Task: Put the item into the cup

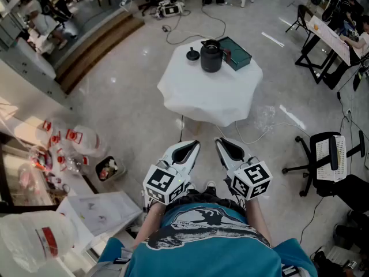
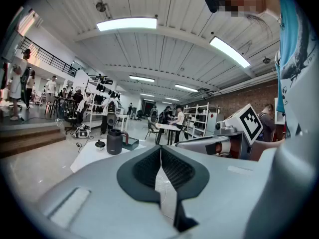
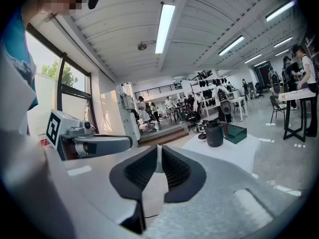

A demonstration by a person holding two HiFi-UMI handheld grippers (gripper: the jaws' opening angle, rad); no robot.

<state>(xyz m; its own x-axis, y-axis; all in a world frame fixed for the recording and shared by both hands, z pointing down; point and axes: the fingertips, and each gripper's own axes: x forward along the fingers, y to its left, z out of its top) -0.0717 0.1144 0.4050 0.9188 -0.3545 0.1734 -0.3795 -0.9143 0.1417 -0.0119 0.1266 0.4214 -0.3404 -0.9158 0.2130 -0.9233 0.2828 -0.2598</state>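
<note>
A black cup (image 1: 211,56) stands near the far edge of a white-clothed table (image 1: 196,97), with its black lid (image 1: 192,54) lying to its left. The cup (image 2: 114,141) and the lid (image 2: 100,144) also show small in the left gripper view, and the cup (image 3: 215,134) again in the right gripper view. My left gripper (image 1: 190,147) and right gripper (image 1: 223,145) are held side by side close to my body, well short of the table. Both are shut with nothing between the jaws.
A teal box (image 1: 237,52) lies right of the cup. A black office chair (image 1: 328,154) stands at the right, white bags (image 1: 81,140) and a small bin (image 1: 108,168) at the left. Cables (image 1: 190,30) run over the floor beyond the table. People work at desks in the background.
</note>
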